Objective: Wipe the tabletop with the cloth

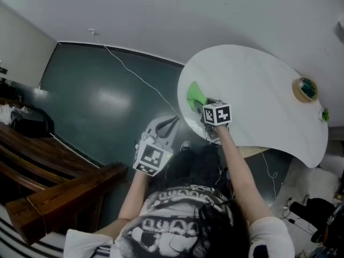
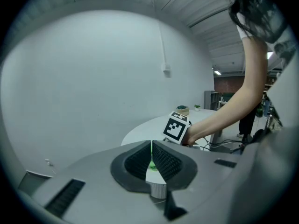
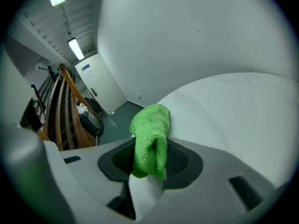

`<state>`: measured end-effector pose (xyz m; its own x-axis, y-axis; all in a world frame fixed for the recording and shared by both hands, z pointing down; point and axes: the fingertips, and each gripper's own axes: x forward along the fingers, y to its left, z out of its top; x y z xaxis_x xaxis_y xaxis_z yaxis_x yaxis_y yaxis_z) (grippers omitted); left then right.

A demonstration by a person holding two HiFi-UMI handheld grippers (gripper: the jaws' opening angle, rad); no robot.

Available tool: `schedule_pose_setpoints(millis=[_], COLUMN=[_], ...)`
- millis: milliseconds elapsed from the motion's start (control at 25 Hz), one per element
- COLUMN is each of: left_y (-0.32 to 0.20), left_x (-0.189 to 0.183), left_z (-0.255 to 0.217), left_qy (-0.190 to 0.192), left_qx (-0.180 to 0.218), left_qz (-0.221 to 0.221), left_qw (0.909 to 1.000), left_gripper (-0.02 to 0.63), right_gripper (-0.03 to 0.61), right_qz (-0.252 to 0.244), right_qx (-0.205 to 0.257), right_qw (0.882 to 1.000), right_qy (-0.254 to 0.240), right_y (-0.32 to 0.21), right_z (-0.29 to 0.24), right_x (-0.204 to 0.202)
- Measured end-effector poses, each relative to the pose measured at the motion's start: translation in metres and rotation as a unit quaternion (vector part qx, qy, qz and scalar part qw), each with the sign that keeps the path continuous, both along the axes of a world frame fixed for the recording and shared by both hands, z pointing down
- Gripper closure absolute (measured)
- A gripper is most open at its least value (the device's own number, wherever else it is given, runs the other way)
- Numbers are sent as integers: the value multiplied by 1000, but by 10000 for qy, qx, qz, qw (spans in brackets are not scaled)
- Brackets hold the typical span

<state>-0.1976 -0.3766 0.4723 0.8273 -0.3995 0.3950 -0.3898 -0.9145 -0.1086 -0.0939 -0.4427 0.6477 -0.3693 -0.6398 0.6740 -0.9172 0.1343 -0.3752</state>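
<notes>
Left gripper: your left gripper (image 1: 173, 121) hangs off the surface, just beside its near left edge and above the dark green floor (image 1: 97, 101).
Left fingers: its ribbed black fingers (image 2: 166, 160) are closed on each other with nothing between them. Only a thin slit shows where they meet.
Left marker cube: the white cube with black square markers (image 1: 152, 157) sits at your wrist end of that gripper, closest to your body.
Right gripper: your right gripper (image 1: 204, 107) reaches over the near left edge of the surface, and its own marker cube (image 1: 217, 113) faces up.
Right fingers: they are clamped on the folded bright green terry cloth (image 1: 195, 95), which bulges out past their tips.
Cloth: it sits at the left edge of the surface, just ahead of your right gripper. You cannot tell from these views how hard it bears down.
Surface: the white, rounded tabletop (image 1: 258, 90) spreads from that edge to the right and away from you.
Far right edge: a tan ring-shaped roll with a green centre (image 1: 305, 89) stands there, well apart from the cloth. A small green object (image 1: 324, 114) sits near it, right at the rim.
Floor: a thin white cable (image 1: 134, 71) trails across it toward the far wall.
Left side: a dark wooden bench (image 1: 48, 165) stands on the floor, well apart from the surface.
</notes>
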Motion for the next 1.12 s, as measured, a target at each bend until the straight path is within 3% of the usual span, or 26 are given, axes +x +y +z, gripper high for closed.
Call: schedule_pose_setpoints(millis=[160, 480, 680, 1120], left_y=[3, 14, 26, 57], left_x=[-1, 25, 53, 144], left_z=[7, 4, 4, 0], left_qy=[35, 254, 99, 119], left_qx=[-90, -146, -107, -70], left_qz=[62, 472, 924, 1273], left_qw=[9999, 9985, 9956, 9918], left_gripper=[604, 604, 604, 604], right_gripper=[436, 436, 434, 434], right_qz=[9, 457, 594, 1032], right_qx=[-313, -429, -473, -509], right_qw=[9976, 9960, 9947, 9909], right_qy=[613, 631, 693, 696], right_y=[20, 47, 62, 111], right_z=[26, 29, 29, 29], right_x=[17, 58, 89, 203])
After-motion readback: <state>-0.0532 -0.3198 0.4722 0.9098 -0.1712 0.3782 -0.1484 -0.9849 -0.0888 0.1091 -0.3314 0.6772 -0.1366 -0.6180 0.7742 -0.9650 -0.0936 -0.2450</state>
